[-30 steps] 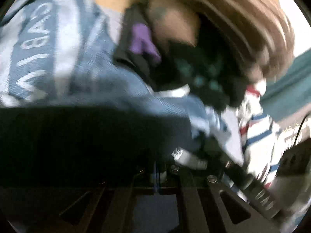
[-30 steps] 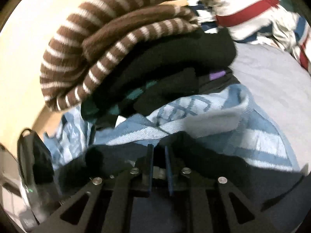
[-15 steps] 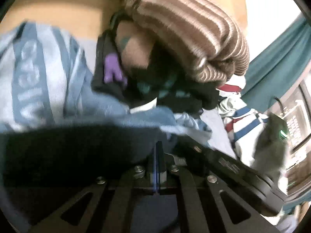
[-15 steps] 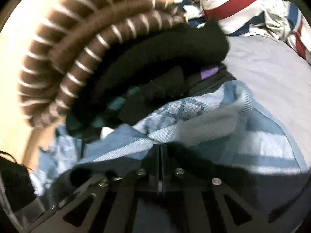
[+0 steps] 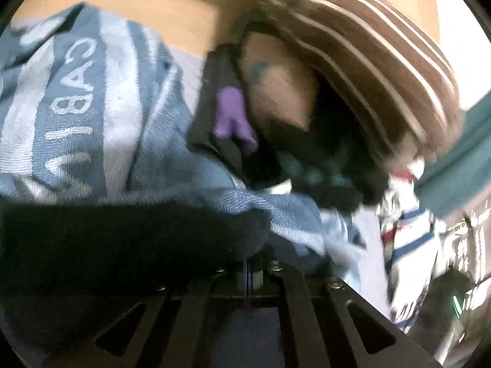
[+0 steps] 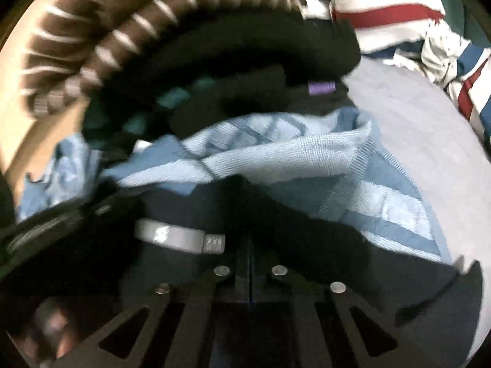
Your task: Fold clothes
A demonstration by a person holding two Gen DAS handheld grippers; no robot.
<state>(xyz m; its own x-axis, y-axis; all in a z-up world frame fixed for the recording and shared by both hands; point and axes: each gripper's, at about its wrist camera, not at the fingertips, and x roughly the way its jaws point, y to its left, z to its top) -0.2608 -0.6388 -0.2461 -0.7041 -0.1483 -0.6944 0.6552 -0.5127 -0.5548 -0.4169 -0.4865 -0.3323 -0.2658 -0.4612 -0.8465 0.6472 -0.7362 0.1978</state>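
Left wrist view: left hand-held gripper (image 5: 249, 271) fully closed, jaws pinching the dark garment (image 5: 122, 239) that drapes across just ahead of it; blue towel (image 5: 76, 98) beyond to the left, brown striped sweater (image 5: 368, 61) far ahead. Right wrist view: right hand-held gripper (image 6: 250, 271) likewise closed on the dark garment (image 6: 190, 211), its grey neck label (image 6: 178, 237) just left of the tips, blue towel (image 6: 276, 159) directly ahead.

Right gripper (image 6: 250, 257) at lower centre, jaws pressed together on dark garment (image 6: 190, 214) with grey neck label. Blue towel (image 6: 276, 159) just above; brown striped sweater (image 6: 138, 15) upper left; red-striped cloth (image 6: 399, 21) upper right.
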